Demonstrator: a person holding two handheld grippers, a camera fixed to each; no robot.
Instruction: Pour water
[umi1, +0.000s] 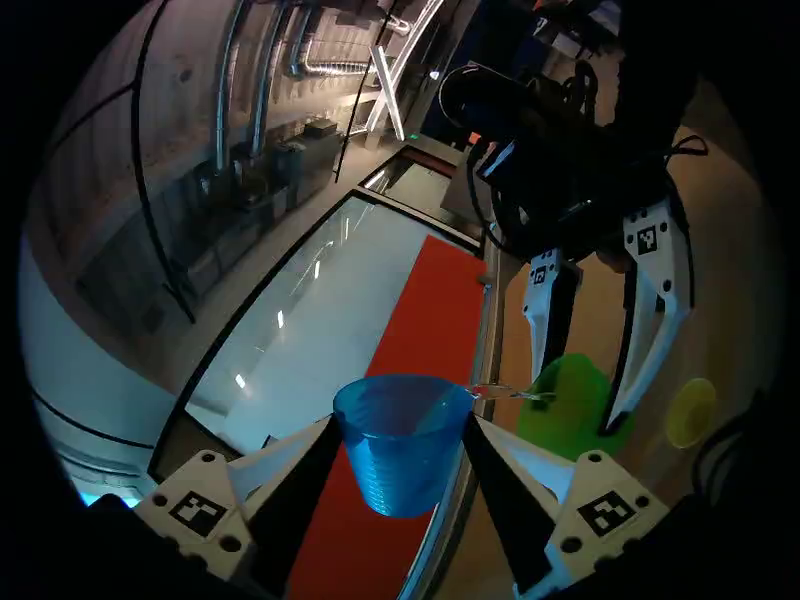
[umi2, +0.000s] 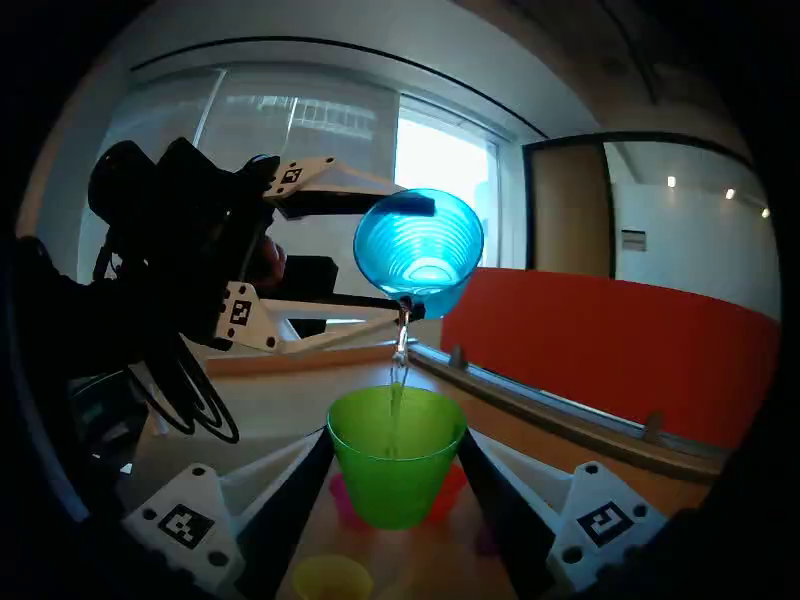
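The blue cup (umi2: 418, 245) is held tight between both fingers of the left gripper (umi1: 402, 425) and is tipped at 12 o'clock over the green cup (umi2: 392, 470), which is squeezed by the right gripper (umi2: 395, 442). The thin water (umi2: 400, 355) should be kept falling in the middle, slowly

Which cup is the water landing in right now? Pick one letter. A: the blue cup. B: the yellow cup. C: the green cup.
C: a thin stream of water drops from the tilted blue cup in the left tongs into the green cup held by the right tongs.
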